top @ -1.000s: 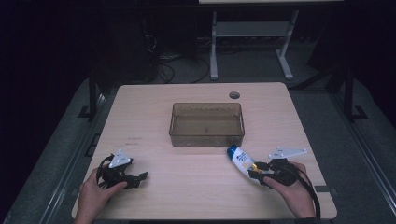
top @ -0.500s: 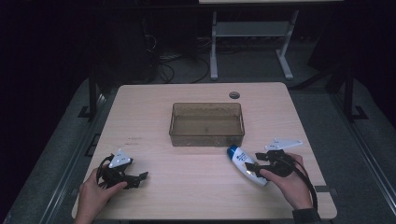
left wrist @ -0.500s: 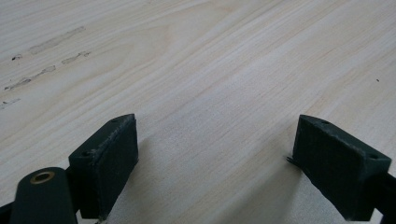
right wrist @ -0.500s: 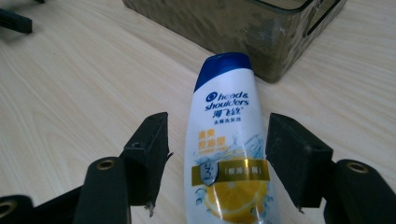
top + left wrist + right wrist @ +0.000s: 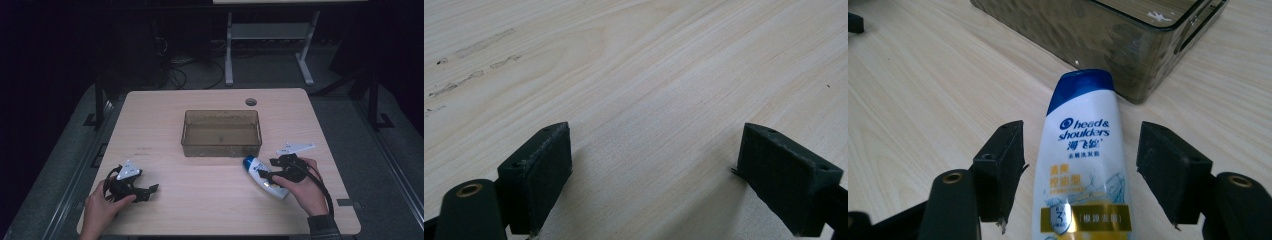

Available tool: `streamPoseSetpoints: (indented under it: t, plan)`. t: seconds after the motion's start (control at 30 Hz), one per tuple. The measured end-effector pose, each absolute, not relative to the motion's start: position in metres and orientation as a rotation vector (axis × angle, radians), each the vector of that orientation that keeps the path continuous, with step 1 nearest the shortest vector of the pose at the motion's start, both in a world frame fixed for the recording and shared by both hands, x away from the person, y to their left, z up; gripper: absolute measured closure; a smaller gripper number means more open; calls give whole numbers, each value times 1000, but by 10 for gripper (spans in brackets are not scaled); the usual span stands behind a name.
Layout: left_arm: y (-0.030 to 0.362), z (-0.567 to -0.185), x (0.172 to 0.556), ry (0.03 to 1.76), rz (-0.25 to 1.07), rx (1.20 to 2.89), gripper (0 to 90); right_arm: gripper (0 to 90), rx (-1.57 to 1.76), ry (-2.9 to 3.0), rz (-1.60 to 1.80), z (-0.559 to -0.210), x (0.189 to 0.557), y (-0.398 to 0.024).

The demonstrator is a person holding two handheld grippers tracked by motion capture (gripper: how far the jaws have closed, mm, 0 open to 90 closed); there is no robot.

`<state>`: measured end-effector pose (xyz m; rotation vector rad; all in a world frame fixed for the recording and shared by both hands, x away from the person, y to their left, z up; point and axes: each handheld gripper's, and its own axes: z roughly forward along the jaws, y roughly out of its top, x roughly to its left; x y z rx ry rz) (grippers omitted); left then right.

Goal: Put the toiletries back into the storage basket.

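Since a second ago the right hand has slid a little up the table toward the bin, taking its gripper along, and those jaws have just been opening around the shampoo bottle, which now lies a touch closer to the bin than it did. Left side looks unchanged.

Biggest thing first: the table point(image 5: 210, 200), light wood, with a small round dark hole near its far edge. Sitting around the middle of it is the bin point(image 5: 221, 133), a smoky see-through plastic tub; the right gripper view gets a close look at one corner of it and a slot handle in its wall.

Next down, the shampoo bottle point(image 5: 1083, 165). It's white with a blue cap, lying flat on the wood just in front of the bin's near right corner, cap end pointing at the bin. From the right gripper view the cap sits just short of the bin wall, and I can't tell for sure if they touch.

Then the right gripper point(image 5: 1081, 172), held by the person's right hand near the table's right edge. Its jaws are spread with the bottle lying between them, and there's a visible gap on both sides, so nothing is being pinched.

Last, the left gripper point(image 5: 655, 167), down at the near left of the table in the person's left hand. Jaws wide apart over bare wood, well away from the bottle and the bin.
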<state>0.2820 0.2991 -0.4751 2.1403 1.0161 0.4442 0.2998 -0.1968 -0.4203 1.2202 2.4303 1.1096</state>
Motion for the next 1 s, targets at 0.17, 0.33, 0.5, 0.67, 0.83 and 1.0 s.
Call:
streamPoseSetpoints:
  t: [0.17,0.33,0.5,0.67,0.83,1.0]
  plan:
    - [299,-475,282,1016,444,2141,131,343,1211,2447,1084,-421,306,-191]
    - [299,-475,282,1016,444,2140,131,333,1197,2464,1047,-423,312,-184]
    - [299,-475,282,1016,444,2141,131,327,1192,2488,997,-426,319,-176]
    - [299,-475,282,1016,445,2140,131,322,1188,2510,947,-431,324,-172]
    - [299,-475,282,1016,444,2140,131,320,1182,2540,891,-434,329,-166]
    - [299,-475,282,1016,444,2141,131,309,1173,2580,831,-439,334,-159]
